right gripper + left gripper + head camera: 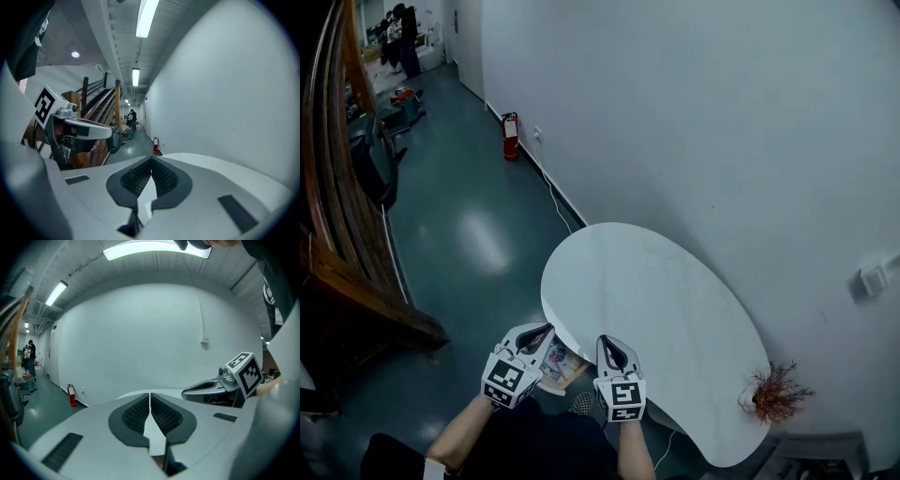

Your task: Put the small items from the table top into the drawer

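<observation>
The white kidney-shaped table [656,300] lies in front of me. At its near edge an open drawer [562,366] shows colourful contents that I cannot make out. My left gripper [546,330] hovers at the drawer's left side and my right gripper [609,343] at its right side. In the left gripper view the ribbed pads [140,414] meet with nothing between them, and the left gripper [150,395] is shut. The right gripper [151,160] is shut too, and also empty. Each gripper appears in the other's view, the right gripper [220,385] and the left gripper [79,127].
A dried reddish plant [778,392] stands at the table's right end by the white wall [694,122]. A red fire extinguisher [510,136] sits on the floor along the wall. A wooden staircase [337,216] runs down the left. People stand far down the corridor [131,119].
</observation>
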`<state>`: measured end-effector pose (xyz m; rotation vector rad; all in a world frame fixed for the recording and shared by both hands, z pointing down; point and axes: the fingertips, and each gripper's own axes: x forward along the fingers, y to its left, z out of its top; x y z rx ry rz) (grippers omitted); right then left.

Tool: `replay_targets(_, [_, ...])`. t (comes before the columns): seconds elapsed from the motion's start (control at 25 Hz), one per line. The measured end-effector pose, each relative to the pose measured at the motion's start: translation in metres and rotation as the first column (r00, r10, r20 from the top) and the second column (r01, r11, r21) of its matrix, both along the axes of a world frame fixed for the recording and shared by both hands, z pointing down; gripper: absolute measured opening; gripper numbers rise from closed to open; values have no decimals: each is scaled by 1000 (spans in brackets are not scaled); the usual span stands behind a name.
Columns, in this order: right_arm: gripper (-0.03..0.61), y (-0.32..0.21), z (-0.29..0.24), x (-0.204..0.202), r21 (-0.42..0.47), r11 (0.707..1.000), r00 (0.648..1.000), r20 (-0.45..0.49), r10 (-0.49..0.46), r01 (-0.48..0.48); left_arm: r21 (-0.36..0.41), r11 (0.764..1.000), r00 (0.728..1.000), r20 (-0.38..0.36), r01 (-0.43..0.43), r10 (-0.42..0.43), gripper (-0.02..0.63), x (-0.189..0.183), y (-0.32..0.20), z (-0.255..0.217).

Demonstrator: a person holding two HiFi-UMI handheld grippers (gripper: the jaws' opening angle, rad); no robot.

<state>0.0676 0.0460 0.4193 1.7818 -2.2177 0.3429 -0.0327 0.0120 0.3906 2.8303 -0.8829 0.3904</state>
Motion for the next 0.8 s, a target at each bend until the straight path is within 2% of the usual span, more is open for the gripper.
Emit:
replay_targets(0.4, [29,12,-20,30,62,994,995,20,94,-95,36,997,998,-23,-64,65,25,31,6,-17])
replay_targets(0.8, [29,8,-26,37,80,991,995,8,104,-105,38,997,998,-13,-68,69,25,34,1,-13])
